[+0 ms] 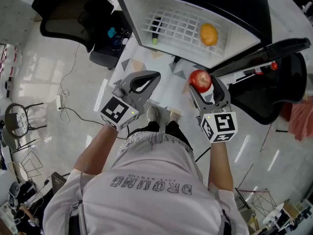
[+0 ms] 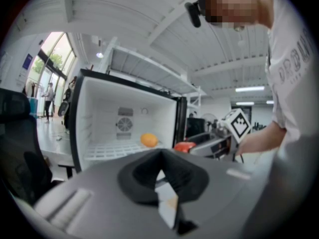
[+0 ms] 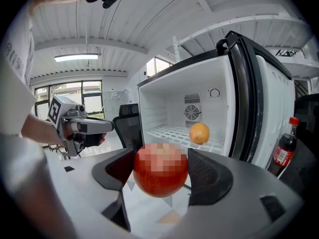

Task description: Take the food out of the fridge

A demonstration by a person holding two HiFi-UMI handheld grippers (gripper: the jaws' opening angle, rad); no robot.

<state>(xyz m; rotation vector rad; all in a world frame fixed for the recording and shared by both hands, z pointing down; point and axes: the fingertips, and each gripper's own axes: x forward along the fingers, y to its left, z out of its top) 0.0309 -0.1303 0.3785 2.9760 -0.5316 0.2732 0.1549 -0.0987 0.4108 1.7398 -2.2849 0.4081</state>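
The small fridge [image 1: 142,13] stands open on the white table [image 1: 166,89], its door swung to the right. An orange [image 1: 209,34] lies on the wire shelf inside, also visible in the left gripper view [image 2: 148,140] and the right gripper view [image 3: 199,132]. My right gripper [image 1: 201,85] is shut on a red apple [image 1: 200,79] in front of the fridge, outside it; the apple [image 3: 160,169] sits between both jaws. To the left at about the same distance from the opening, my left gripper [image 1: 154,76] is shut and holds nothing [image 2: 162,156].
A dark stick-like item with a green tip [image 1: 155,31] lies at the shelf's left. A cola bottle [image 3: 282,151] stands in the fridge door. Black chairs stand at the left [image 1: 73,9] and right [image 1: 283,82]. Cables [image 1: 68,109] trail over the floor.
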